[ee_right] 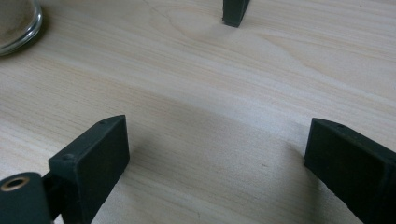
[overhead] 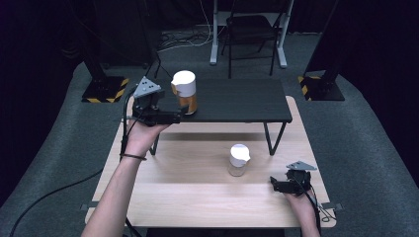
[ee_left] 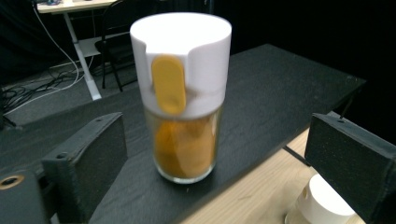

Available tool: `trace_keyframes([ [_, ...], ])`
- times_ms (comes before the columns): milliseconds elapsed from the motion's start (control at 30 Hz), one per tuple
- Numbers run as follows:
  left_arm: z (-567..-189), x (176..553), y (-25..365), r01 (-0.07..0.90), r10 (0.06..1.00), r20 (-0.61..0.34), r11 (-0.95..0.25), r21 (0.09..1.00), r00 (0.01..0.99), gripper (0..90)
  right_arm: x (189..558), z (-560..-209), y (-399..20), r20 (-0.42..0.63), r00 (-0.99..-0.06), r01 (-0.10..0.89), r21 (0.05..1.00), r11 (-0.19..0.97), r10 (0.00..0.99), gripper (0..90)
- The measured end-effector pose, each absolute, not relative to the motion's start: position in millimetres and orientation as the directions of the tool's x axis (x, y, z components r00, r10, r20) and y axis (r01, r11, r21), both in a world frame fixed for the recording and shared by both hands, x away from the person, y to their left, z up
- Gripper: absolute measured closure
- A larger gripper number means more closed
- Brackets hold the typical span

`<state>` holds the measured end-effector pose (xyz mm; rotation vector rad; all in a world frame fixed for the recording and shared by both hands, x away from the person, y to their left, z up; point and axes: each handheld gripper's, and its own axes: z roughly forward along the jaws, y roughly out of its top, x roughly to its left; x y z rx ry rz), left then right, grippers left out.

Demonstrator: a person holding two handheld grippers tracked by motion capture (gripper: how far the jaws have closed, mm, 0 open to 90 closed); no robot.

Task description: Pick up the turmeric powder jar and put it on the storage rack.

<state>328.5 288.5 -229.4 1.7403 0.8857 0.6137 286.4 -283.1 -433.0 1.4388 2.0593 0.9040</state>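
Observation:
A glass spice jar (overhead: 184,92) with orange powder and a white lid stands upright near the left front edge of a black raised shelf (overhead: 237,101). My left gripper (overhead: 178,114) sits just in front of it, open. In the left gripper view the jar (ee_left: 184,98) stands beyond and between the two wide-apart jaws, and neither pad touches it. A second, smaller jar (overhead: 238,159) with pale contents and a white lid stands on the wooden table (overhead: 188,192). My right gripper (overhead: 276,185) rests low at the table's right front, open and holding nothing (ee_right: 215,144).
The shelf stands on thin black legs, one foot (ee_right: 235,11) just ahead of my right gripper. The smaller jar's glass base (ee_right: 16,21) is at that view's top left, and its lid (ee_left: 322,200) appears below the shelf edge. A chair (overhead: 249,29) stands beyond the table.

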Motion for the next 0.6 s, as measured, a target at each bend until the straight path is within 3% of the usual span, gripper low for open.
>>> trace_keyframes([
  [600,-272,301,307,0.282,0.817,-0.021,-0.175,0.943,0.577,1.5,286,-433,-283,-0.005,-0.342,0.632,0.739,0.234,0.940,5.8],
])
